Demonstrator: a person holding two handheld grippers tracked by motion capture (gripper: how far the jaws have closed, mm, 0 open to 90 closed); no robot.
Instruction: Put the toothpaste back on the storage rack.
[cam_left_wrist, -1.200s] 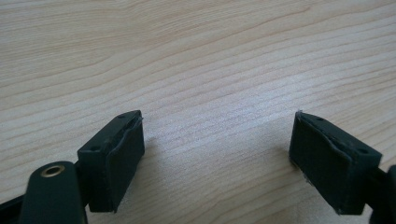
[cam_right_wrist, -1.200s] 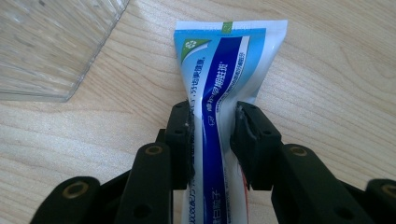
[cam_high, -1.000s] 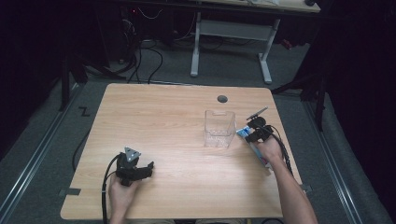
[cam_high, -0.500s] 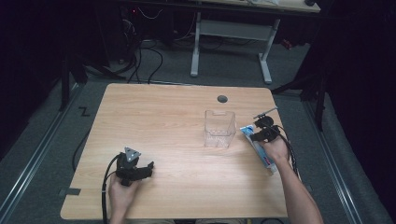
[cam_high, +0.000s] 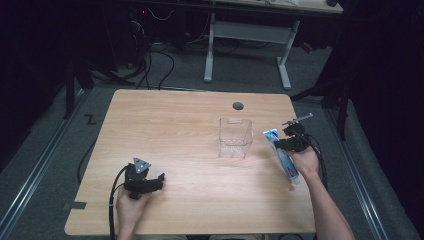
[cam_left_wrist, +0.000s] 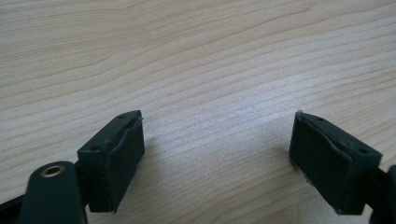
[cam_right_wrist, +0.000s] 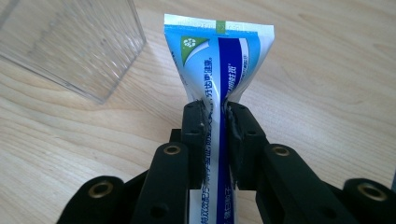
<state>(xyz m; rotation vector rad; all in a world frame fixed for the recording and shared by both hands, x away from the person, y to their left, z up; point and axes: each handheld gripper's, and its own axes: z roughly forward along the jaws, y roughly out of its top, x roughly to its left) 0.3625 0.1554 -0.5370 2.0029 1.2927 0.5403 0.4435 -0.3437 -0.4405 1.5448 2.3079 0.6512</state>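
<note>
The toothpaste tube (cam_right_wrist: 219, 70) is pinched flat between the pads of the right tool (cam_right_wrist: 215, 126), its crimped end pointing away from the hand and its lower length trailing back beneath the tool. It sits just beside the clear plastic container (cam_high: 235, 137), on the side nearer the surface's edge. The jaws have just been closing and now squeeze the tube's soft middle. That grip is the main risk: a soft, slick tube may swing or slip out if tilted over the container's rim. Its long body could also catch the container's wall and tip the light box over. The left tool (cam_left_wrist: 217, 154) rests well away from the container, jaws spread over bare surface (cam_left_wrist: 196, 56), so nothing steadies the box.
</note>
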